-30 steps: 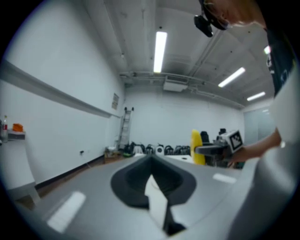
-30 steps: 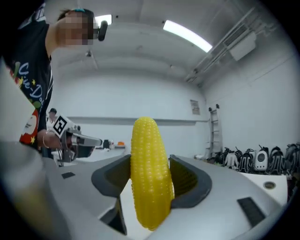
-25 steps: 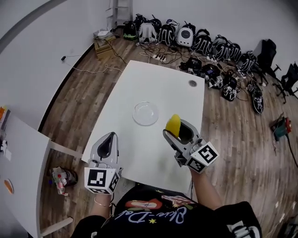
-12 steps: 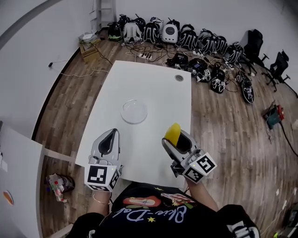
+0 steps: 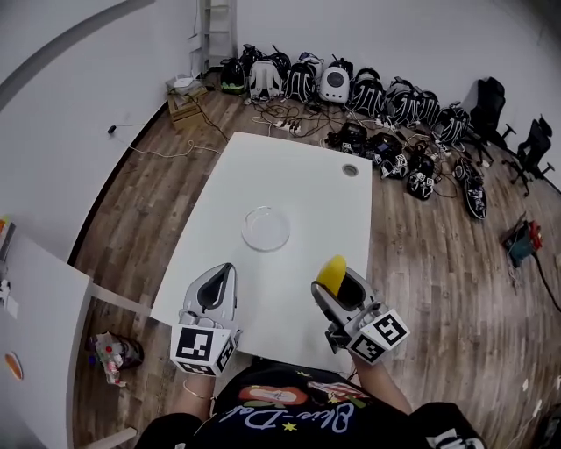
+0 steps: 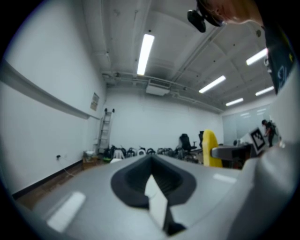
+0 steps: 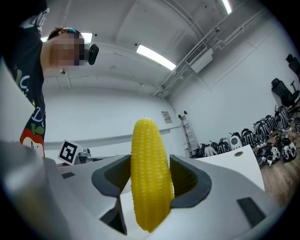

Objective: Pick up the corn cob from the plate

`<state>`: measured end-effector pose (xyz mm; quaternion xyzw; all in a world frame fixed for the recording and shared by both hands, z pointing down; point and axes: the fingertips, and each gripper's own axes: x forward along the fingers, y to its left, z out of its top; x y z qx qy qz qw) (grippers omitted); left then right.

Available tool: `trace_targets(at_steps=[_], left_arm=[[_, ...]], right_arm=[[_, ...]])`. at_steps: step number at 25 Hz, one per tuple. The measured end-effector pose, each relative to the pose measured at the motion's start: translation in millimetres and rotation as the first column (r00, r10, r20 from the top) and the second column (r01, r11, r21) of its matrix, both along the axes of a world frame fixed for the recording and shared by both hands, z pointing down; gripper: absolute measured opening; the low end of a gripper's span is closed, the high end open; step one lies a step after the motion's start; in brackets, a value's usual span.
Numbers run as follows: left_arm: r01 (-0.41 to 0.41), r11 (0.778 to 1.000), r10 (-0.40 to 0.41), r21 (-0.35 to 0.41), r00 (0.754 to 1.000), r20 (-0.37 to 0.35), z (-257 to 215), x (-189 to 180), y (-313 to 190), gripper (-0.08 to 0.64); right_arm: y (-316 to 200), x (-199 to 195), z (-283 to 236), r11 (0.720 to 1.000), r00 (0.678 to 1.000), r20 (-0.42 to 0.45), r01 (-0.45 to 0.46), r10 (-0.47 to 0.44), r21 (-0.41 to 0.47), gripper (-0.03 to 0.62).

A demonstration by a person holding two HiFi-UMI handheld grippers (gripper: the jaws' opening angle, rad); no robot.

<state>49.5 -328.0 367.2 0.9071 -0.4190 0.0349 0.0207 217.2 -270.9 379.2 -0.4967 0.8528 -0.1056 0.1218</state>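
A yellow corn cob (image 7: pixel 150 173) stands upright between the jaws of my right gripper (image 7: pixel 152 180), which is shut on it. In the head view the corn cob (image 5: pixel 330 273) sticks out of the right gripper (image 5: pixel 337 285) above the near right part of the white table (image 5: pixel 289 175). The clear glass plate (image 5: pixel 266 228) lies empty at the table's middle, well ahead of both grippers. My left gripper (image 5: pixel 217 294) is shut with nothing in it, held over the table's near left edge. From the left gripper view the corn cob (image 6: pixel 209 148) shows far right.
A round cable hole (image 5: pixel 351 170) sits near the table's far right corner. Backpacks and helmets (image 5: pixel 368 96) with cables line the far wall on the wooden floor. A ladder (image 5: pixel 203 26) leans at the back left. Another white table (image 5: pixel 35 298) stands at the left.
Both grippers have come a little nearer to the person and lower in the view; the corn cob stays held in the right gripper. The plate stays empty.
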Motion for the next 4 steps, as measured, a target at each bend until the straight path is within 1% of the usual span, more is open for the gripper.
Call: trace_targets(at_steps=[4], left_arm=[[0.006,1.000,-0.006,-0.006,1.000,0.002,1.2,-2.4,6.6,-0.002]], right_arm=[[5.4,-2.0,-7.3,0.999,0.998,0.058,0.029,-0.030,0.026,0.247]])
